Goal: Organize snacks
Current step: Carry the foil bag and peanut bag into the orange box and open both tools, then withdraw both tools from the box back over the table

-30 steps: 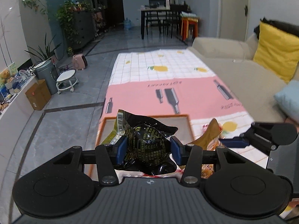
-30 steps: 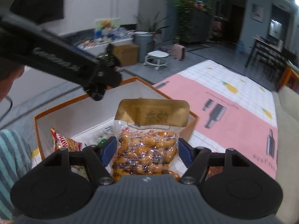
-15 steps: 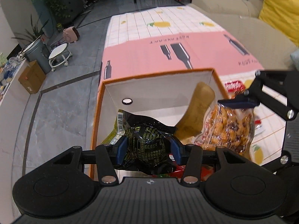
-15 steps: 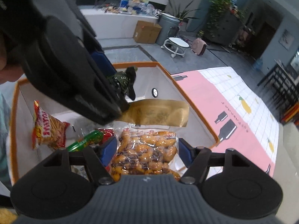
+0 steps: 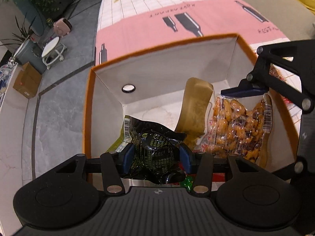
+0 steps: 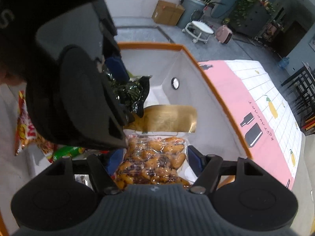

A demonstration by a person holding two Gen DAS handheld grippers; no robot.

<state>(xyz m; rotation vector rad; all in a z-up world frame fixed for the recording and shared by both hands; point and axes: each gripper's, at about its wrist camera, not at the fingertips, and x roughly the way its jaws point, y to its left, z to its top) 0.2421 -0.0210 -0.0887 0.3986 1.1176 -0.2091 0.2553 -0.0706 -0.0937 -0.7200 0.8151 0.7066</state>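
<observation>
My left gripper (image 5: pixel 155 157) is shut on a crumpled black snack packet (image 5: pixel 153 153) and holds it low inside the orange-rimmed white box (image 5: pixel 157 72). The clear bag of orange nuts with a gold top (image 5: pixel 234 129) hangs in the box at the right. My right gripper (image 6: pixel 155 157) is around that nut bag (image 6: pixel 155 161); its jaws stand a little wider than the bag. The left gripper's body covers the upper left of the right wrist view, with the black packet (image 6: pixel 128 92) under it.
A red-yellow chip bag (image 6: pixel 25 133) and a green packet (image 6: pixel 67 151) lie in the box's near end. The box stands on a pink and white cloth (image 5: pixel 177 15). A beige sofa (image 5: pixel 295 7) runs along the right; grey floor (image 5: pixel 59 108) lies left.
Both grippers have dropped down into the box with their packets. The right gripper's jaws now stand slightly apart from the nut bag, where they pressed it before.
</observation>
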